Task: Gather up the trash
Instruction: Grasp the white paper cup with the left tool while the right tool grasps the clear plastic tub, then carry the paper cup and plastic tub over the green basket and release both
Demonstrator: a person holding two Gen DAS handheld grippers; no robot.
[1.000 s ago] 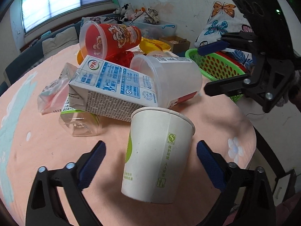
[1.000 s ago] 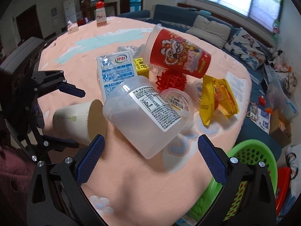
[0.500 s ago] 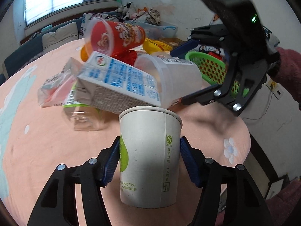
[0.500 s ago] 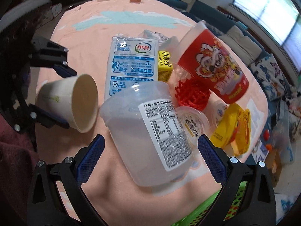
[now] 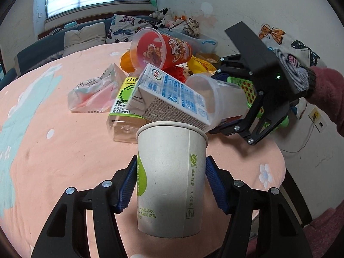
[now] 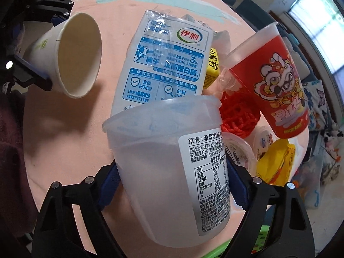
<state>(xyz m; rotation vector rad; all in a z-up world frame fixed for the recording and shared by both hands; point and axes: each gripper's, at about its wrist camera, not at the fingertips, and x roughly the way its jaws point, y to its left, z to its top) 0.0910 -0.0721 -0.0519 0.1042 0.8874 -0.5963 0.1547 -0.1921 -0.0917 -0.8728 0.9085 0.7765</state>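
My left gripper [image 5: 171, 181] is shut on a white paper cup [image 5: 169, 178] with green print and holds it above the pink table; the cup also shows in the right wrist view [image 6: 68, 53]. My right gripper [image 6: 172, 185] is shut on a translucent plastic tub [image 6: 169, 172] with a white label, lifted off the table; in the left wrist view the tub [image 5: 223, 101] sits in that gripper [image 5: 232, 103]. A blue-and-white milk carton [image 6: 165, 64] lies just behind both.
A red cartoon cup [image 6: 277, 86], red netting [image 6: 238, 118], a yellow wrapper [image 6: 277, 163], a small yoghurt pot [image 6: 238, 152], a juice bottle [image 5: 122, 107] and a plastic bag [image 5: 94, 92] lie on the round pink table [image 5: 53, 146]. A green basket [image 5: 247, 88] stands past the right edge.
Both grippers have closed: the left on the paper cup, the right on the plastic tub. Both objects have been lifted off the table.
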